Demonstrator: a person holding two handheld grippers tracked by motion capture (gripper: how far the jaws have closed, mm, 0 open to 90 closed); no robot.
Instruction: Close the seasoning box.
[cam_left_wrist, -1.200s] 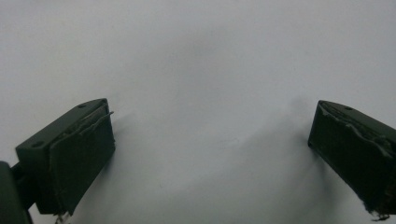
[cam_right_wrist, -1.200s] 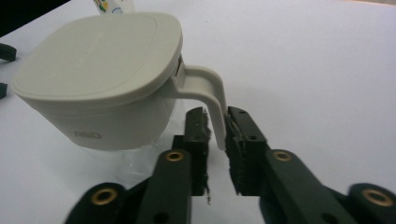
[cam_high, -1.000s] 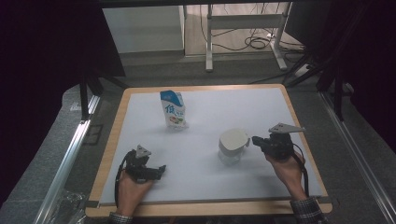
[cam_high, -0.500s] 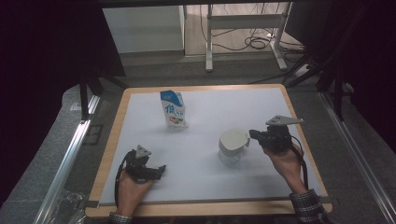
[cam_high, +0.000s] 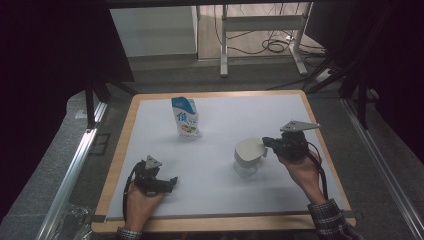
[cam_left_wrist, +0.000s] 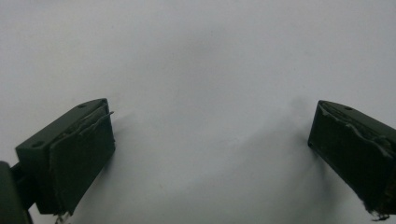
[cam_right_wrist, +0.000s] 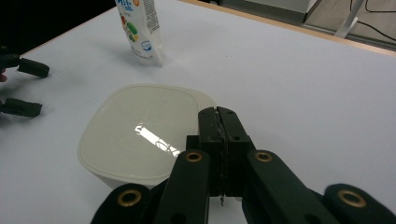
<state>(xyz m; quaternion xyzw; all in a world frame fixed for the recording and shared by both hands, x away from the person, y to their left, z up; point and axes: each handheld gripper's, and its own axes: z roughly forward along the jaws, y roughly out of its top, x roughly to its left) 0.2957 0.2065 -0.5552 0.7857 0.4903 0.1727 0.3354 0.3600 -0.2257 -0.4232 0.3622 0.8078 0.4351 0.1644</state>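
Note:
A clear tub (cam_high: 246, 167) with a cream lid (cam_high: 248, 150) (cam_right_wrist: 140, 133) stands right of the table's middle. My right gripper (cam_high: 266, 143) (cam_right_wrist: 217, 114) is shut, and its tips rest at the lid's right edge; I see nothing between the jaws. A blue and white carton (cam_high: 185, 117) (cam_right_wrist: 139, 29) stands upright farther back, left of centre. My left gripper (cam_high: 171, 183) (cam_left_wrist: 210, 154) lies low near the front left, open over bare white tabletop, far from both objects. It is also in the right gripper view, left gripper (cam_right_wrist: 23, 88) at the left edge.
The white tabletop (cam_high: 225, 115) has a wooden rim (cam_high: 120, 150). A metal rail (cam_high: 70, 170) runs along the left side. Desk legs and cables (cam_high: 270, 45) are on the floor beyond the far edge.
My right gripper has crept a little left and away from the person, closing on the lid's edge. The left gripper, tub and carton have stayed put.

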